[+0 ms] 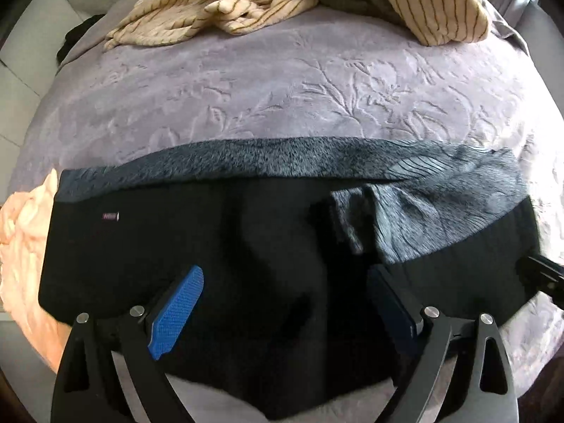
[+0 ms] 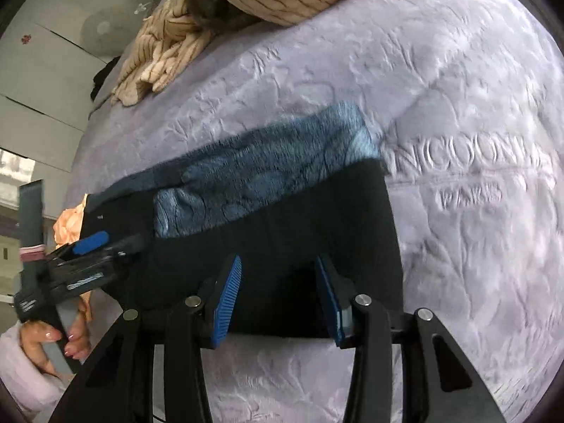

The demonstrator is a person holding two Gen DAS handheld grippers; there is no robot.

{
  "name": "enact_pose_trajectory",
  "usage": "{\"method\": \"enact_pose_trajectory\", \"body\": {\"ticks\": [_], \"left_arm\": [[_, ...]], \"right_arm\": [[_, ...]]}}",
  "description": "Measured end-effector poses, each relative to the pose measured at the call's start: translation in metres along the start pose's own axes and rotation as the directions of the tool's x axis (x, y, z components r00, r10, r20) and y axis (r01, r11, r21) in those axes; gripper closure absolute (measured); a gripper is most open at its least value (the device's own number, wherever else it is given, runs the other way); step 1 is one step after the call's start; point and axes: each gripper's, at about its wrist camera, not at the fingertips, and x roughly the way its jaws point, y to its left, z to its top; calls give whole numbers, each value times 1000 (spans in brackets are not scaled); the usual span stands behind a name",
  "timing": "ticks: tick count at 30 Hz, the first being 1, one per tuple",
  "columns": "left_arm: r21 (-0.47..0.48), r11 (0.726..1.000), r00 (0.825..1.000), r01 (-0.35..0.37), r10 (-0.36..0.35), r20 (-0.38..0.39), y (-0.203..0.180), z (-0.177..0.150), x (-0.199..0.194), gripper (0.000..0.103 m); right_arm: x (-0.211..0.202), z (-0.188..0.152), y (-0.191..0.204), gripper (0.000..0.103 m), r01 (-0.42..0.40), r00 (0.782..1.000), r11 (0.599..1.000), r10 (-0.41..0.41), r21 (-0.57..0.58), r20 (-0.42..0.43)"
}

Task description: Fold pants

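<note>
Black pants [image 1: 211, 246] with a grey-blue fleece lining [image 1: 282, 162] lie folded in a wide band across the lilac bedspread [image 1: 282, 81]. My left gripper [image 1: 285, 296] is open, its blue pads spread over the pants' near part. My right gripper [image 2: 278, 292] is open too, above the near right edge of the pants [image 2: 299, 232]. The lining [image 2: 264, 172] shows along the far side there. The left gripper also shows in the right wrist view [image 2: 91, 246], held by a hand at the pants' left end.
A striped cream garment [image 1: 218, 3] and a striped pillow [image 1: 433, 3] lie at the bed's far end. A peach cloth [image 1: 24, 246] sits by the pants' left end. The bedspread [image 2: 458, 105] spreads to the right, with embossed lettering.
</note>
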Motion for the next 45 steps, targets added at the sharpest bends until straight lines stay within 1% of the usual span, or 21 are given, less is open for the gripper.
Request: {"method": "enact_pose_trajectory", "body": {"ticks": [2,3,6,7,10,12,14,17,19,22,25,29,33,37,38,39,40,42,44,45], "left_arm": [[6,1000,1000,28,-28,-12,-8,-9,-2,8],[18,999,999,30,-30,-20,-15,-12,0,8],[65,998,998,-10,14,-60,-32,-25,14,8],[59,998,997,-18,22,-70,-33,-25,19,8],[9,1000,995,3,-2,-96,-28,-25,20,8],[9,1000,996,-12,13,-93,-24,-24,18,8],[9,1000,996,-29,30,-83,-21,-24,11,8],[-11,1000,997,-21,20,-78,-19,-29,-3,8],[-18,999,997,-26,24,-73,-18,-31,-9,8],[-32,999,998,-28,26,-65,-16,-37,-22,8],[-46,998,998,-36,33,-56,-20,-46,-37,8],[-73,996,997,-54,50,-52,-10,-51,-44,8],[-112,991,996,-78,72,-54,-6,-65,-56,8],[-143,985,994,-95,86,-69,5,-78,-58,8],[-147,984,994,-96,86,-73,8,-84,-60,8],[-149,984,993,-96,85,-77,11,-87,-60,8],[-152,984,993,-95,83,-82,14,-90,-60,8],[-161,983,993,-89,75,-89,24,-94,-60,8],[-170,983,994,-75,60,-91,35,-95,-57,8],[-169,983,994,-70,55,-92,40,-94,-56,8]], "right_arm": [[5,0,-3,51,-15,1000,1000,15,24,-6],[8,1,-5,50,-20,1000,999,21,39,-10],[15,3,-6,48,-29,999,998,31,54,-21],[17,3,-4,46,-27,999,999,28,47,-27],[19,2,2,43,-2,999,1000,2,-3,-40],[19,1,7,40,6,999,1000,-7,-31,-43],[18,1,6,37,-4,999,1000,3,-25,-48],[19,5,5,35,-17,997,1000,16,-14,-70],[20,6,6,33,-14,996,999,12,-32,-86],[22,7,11,25,-22,994,998,15,-63,-105],[24,8,14,21,-24,993,997,14,-79,-121],[28,13,13,12,-74,985,994,61,-79,-161],[33,14,13,11,-94,980,991,76,-94,-182],[36,16,9,10,-114,978,991,101,-63,-183],[38,17,9,4,-121,976,991,108,-58,-189],[39,18,10,1,-138,973,989,125,-56,-196],[40,18,12,1,-136,972,989,121,-60,-202],[42,17,22,1,-84,974,992,62,-97,-216],[40,13,37,1,-44,976,986,8,-163,-216],[39,9,45,0,-40,976,981,-3,-189,-219]]}}
